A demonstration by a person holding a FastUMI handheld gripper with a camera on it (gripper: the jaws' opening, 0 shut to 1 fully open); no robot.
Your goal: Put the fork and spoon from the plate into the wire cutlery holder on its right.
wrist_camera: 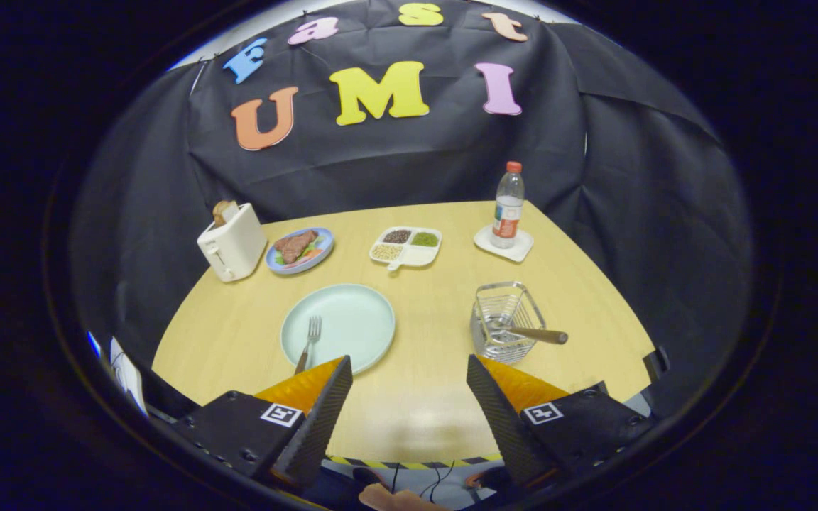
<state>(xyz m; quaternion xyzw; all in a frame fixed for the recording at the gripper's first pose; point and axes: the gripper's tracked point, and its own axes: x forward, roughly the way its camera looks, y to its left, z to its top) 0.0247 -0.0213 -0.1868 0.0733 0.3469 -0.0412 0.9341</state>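
Gripper [409, 369] wide open and holding nothing, fork [309, 341] on pale plate [352, 319] ahead, spoon [527, 331] lying in wire holder [505, 312] right of plate.

A pale wooden table [416, 411] stands before draped black cloth walls [395, 156], with yellow-black striped tape [409, 464] below its edge

Pale green plate [352, 319]; silver wire cutlery holder [507, 319]; orange-backed black fingers [309, 419]
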